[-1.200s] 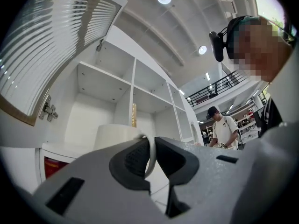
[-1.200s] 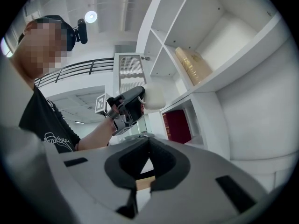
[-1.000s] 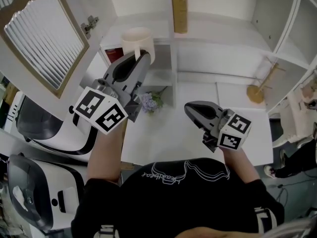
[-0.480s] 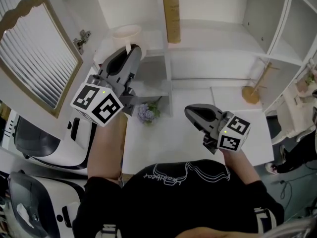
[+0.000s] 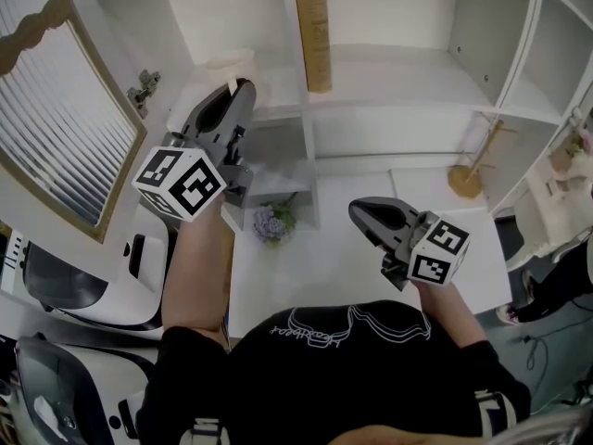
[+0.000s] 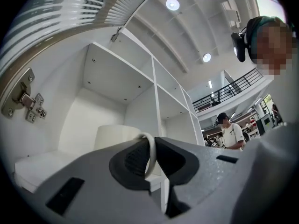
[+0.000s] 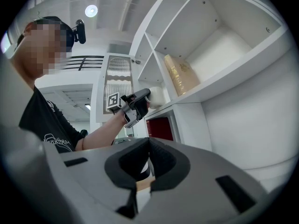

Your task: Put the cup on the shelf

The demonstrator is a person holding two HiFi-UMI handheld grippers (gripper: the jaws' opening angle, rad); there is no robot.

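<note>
Cup (image 6: 117, 136) pinched by its handle (image 6: 151, 161) at the shelf (image 6: 35, 167).
Left tool (image 6: 150, 143) clamps narrowly on the handle loop; right tool (image 7: 148, 144) closed and empty over the bench (image 5: 320, 258).

Left gripper (image 6: 150, 146) jaws clamp cup (image 6: 117, 136) by handle — in front of white shelf (image 6: 37, 168); hinge (image 6: 23, 101) at L.

Your black T-shirt (image 5: 352, 378), white line print across the chest
Short sleeves; grey left gripper (image 5: 239, 89) and right gripper (image 5: 359, 213), black-and-white marker cubes
</note>
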